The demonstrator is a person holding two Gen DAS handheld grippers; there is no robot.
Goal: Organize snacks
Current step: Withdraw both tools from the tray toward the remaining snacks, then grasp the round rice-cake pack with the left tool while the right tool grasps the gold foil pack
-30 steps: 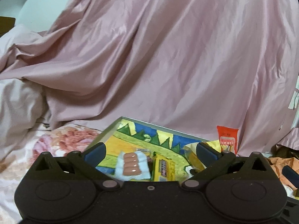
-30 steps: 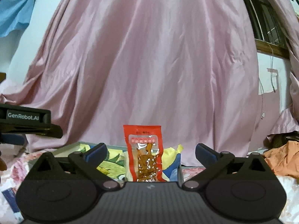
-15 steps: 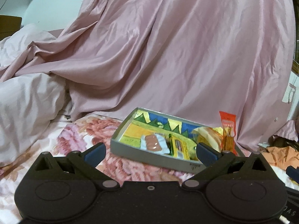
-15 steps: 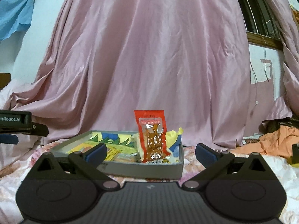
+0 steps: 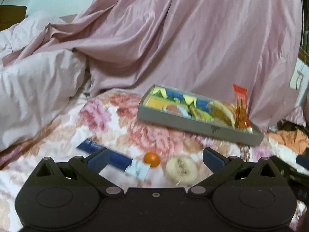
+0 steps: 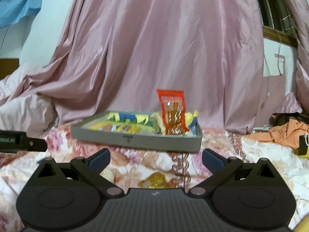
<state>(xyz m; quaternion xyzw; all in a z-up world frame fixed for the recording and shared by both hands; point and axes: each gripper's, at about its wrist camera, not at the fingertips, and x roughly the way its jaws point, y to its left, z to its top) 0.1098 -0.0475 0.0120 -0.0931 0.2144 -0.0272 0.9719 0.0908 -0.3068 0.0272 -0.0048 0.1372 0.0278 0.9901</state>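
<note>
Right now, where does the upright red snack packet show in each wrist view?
Left wrist: red snack packet stands right of centre, at the gray tray's right end.
Right wrist: red snack packet stands near centre, toward the gray tray's right end.
Shared landmark: the gray tray.

Background: large pink satin drape [image 6: 166,54] hangs in folds across most of both views, reaching down to the bed. Floral bedspread [image 5: 63,135], pink and peach roses on white, covers the bed. Pale pink pillow or bunched duvet [image 5: 32,89] lies at left, touching the drape. Blue cloth [image 6: 19,5] hangs at upper left against a light wall [image 6: 50,19]. Wooden window frame [image 6: 278,34] at upper right. Crumpled orange fabric [image 6: 287,133] lies at right on the bedspread. Brown wooden edge [image 5: 11,17] at far left, partly cut off.
</note>
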